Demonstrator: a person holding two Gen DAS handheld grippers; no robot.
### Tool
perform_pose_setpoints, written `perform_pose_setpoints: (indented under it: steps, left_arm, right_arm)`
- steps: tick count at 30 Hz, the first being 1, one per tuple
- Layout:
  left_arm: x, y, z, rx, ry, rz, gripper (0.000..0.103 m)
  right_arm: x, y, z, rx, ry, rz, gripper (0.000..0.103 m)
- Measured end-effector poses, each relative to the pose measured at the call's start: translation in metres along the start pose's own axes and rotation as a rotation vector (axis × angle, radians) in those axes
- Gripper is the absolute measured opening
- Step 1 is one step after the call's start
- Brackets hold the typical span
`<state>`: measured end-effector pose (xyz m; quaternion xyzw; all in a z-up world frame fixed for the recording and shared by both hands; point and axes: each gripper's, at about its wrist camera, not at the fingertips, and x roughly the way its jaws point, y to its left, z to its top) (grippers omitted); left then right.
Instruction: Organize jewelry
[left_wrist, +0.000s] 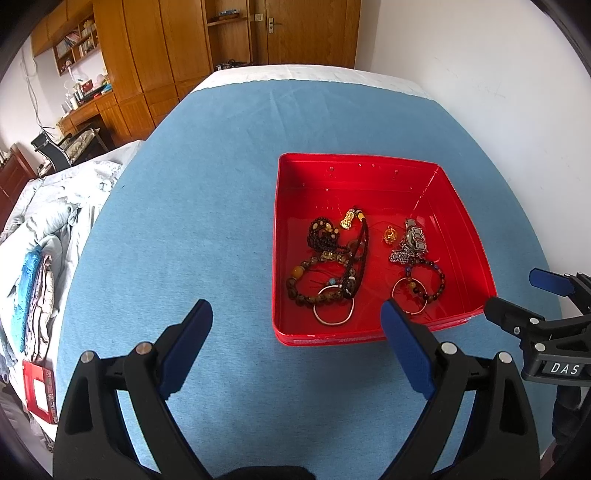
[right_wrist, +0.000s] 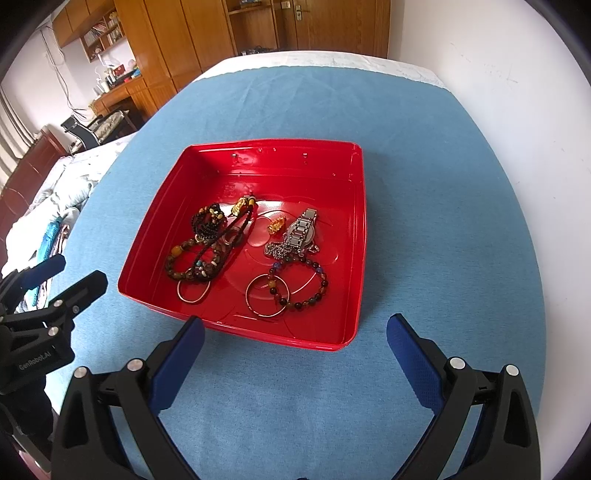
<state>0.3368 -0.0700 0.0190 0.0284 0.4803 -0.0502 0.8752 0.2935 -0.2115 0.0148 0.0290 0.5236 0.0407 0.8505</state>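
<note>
A red tray sits in the middle of the right wrist view and right of centre in the left wrist view, resting on a blue cloth that covers the tabletop. All the jewelry lies inside it. Toward the tray's left half a tangle of dark bead bracelets overlaps a black cord with a gold charm, and a plain silver ring-shaped bangle pokes out from under the beads at the lower edge. Toward the right half lie a metal-link watch, a silver chain touching it, a small amber pendant just beside the watch, a bracelet of mixed coloured beads, and a thin gold bangle overlapping it.

The right tongs hover at the bottom of their own view, jaws wide apart and holding nothing, just short of the tray's near rim. The left tongs are likewise spread apart and empty, low in the left wrist view, their right finger overlapping the tray's near edge.

At the upper left stand wooden cabinets, with rumpled bedding at the left edge.
</note>
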Motion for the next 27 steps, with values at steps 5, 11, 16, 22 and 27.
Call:
perform_pose_setpoints:
  steps: [5,11,16,22,27]
  left_arm:
    - [0.0,0.0,-0.0001,-0.001,0.001,0.0,0.091]
    - [0.0002,-0.0004,0.0009,0.008,-0.005,0.007,0.091]
    - [0.0006,-0.002,0.0011,0.017,-0.011,0.013,0.091]
    - [0.0021,-0.0011,0.0021,0.011,-0.004,0.008,0.091]
    - [0.0023,-0.0002,0.003,0.012,-0.001,0.007,0.091]
  right_arm:
    - [0.0004,-0.0001,0.0003,0.0,0.0,-0.002,0.099]
    - [0.0007,-0.0002,0.0004,0.0,0.001,-0.001,0.099]
    - [0.0036,-0.0012,-0.0007,0.001,0.003,-0.001,0.099]
    - [0.0042,-0.0013,-0.0011,0.001,0.004,-0.001,0.099]
    - [0.0043,-0.0013,-0.001,0.001,0.005,-0.001,0.099]
